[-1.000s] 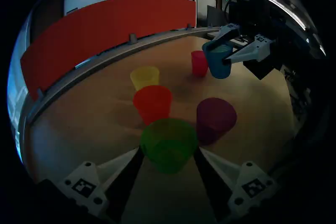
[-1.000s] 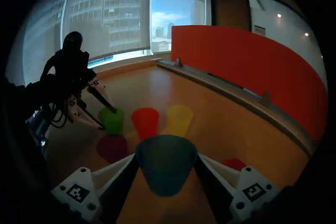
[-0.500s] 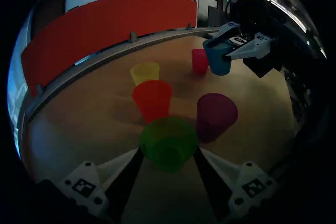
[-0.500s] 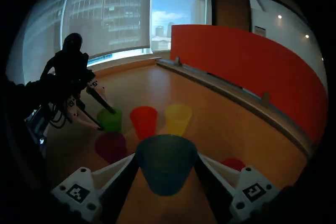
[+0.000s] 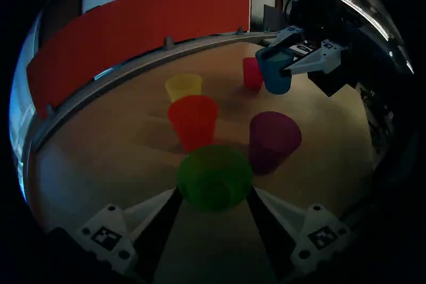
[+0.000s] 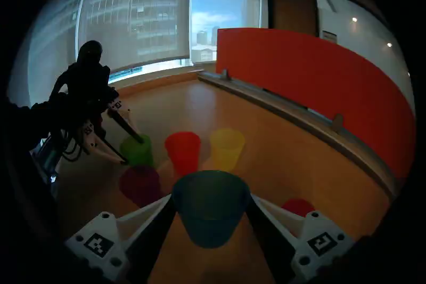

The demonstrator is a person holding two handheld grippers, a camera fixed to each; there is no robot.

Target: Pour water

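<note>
My left gripper (image 5: 214,194) is shut on a green cup (image 5: 214,177), held just above the wooden table. Beyond it stand a red-orange cup (image 5: 193,120), a yellow cup (image 5: 183,87), a purple cup (image 5: 273,138) and a pinkish-red cup (image 5: 252,72). My right gripper (image 6: 211,214) is shut on a blue cup (image 6: 211,207), held upright above the table. In the left gripper view that blue cup (image 5: 276,72) hangs at the far right, tilted slightly. The right gripper view shows the green cup (image 6: 136,151), red-orange cup (image 6: 182,151), yellow cup (image 6: 226,147), purple cup (image 6: 139,184) and pinkish-red cup (image 6: 298,207).
A wooden table (image 5: 117,140) carries the cups. A red partition (image 5: 133,28) with a grey rail runs along its far edge. Large windows (image 6: 138,23) stand behind the person's dark arm (image 6: 80,97) holding the left gripper.
The green cup has tipped back towards upright in my left gripper and risen a little. The blue cup has shifted slightly up and left in the left gripper view.
</note>
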